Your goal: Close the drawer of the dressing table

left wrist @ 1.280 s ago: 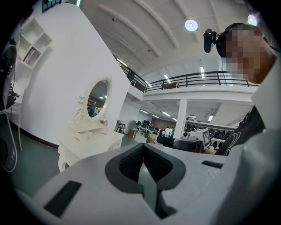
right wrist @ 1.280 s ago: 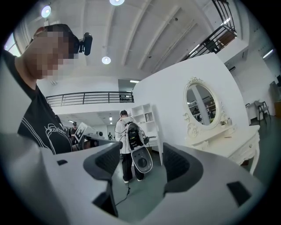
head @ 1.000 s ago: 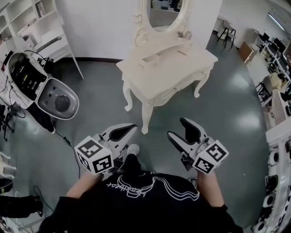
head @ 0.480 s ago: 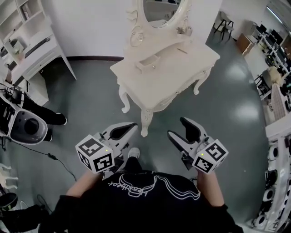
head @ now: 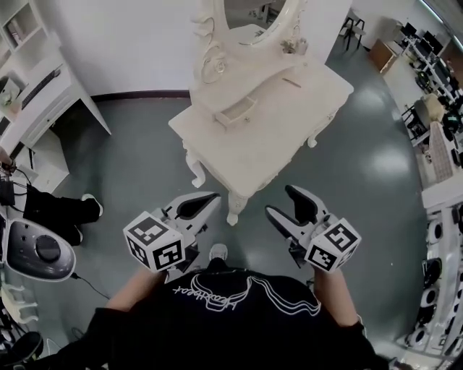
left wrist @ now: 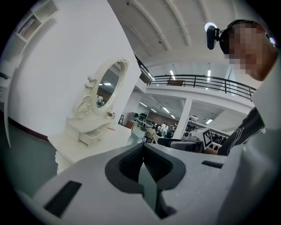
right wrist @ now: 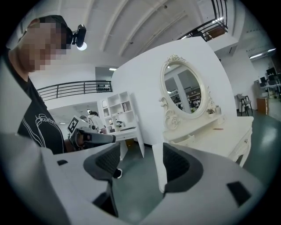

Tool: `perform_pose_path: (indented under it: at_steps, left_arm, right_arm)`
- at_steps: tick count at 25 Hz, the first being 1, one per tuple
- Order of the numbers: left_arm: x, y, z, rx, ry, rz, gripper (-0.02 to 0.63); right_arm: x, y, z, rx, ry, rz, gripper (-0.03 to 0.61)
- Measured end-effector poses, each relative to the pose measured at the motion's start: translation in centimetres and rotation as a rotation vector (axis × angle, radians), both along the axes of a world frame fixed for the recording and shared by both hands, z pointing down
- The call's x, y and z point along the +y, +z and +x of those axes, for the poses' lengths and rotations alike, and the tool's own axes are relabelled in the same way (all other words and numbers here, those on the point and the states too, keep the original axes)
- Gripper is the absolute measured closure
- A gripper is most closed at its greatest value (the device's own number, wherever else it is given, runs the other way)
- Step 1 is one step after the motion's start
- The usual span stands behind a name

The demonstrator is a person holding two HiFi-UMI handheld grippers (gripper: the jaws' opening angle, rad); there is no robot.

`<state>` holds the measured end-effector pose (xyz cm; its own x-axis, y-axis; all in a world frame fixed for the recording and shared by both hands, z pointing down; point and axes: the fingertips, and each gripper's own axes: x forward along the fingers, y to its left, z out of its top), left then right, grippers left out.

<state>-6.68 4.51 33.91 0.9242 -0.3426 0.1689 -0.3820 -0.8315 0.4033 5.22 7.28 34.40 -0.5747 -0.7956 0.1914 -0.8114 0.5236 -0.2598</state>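
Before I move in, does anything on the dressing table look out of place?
Yes: the small drawer below the mirror stands pulled out over the top of the dressing table, not flush with its housing. Nothing else there looks askew, spilled or damaged.

The left gripper point(head: 210, 199) and right gripper point(head: 278, 200) are held side by side, low before the chest, pointing forward and well apart. The left gripper's jaws are pressed together, empty. The right gripper's jaws stand wide apart, empty. The left cube point(head: 153, 242) and right cube point(head: 333, 246) sit nearest the body, ahead of the bare left forearm point(head: 134, 295) and right forearm point(head: 334, 300).
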Motion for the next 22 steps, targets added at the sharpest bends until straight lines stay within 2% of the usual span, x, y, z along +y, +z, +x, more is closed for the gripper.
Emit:
perform_pose_path:
  at_steps: [11,22]
  left_arm:
    - [-8.8,1.5,-0.8,-0.036,0.040,0.020,0.611]
    - [-13.6,4.5,-0.1,-0.068,0.019,-0.007,0.611]
  right_arm:
    - [-7.9,1.7,-0.6,0.014,0.065,-0.046,0.285]
    - [-12.2,4.4,0.5,0.042,0.084,-0.094,0.290]
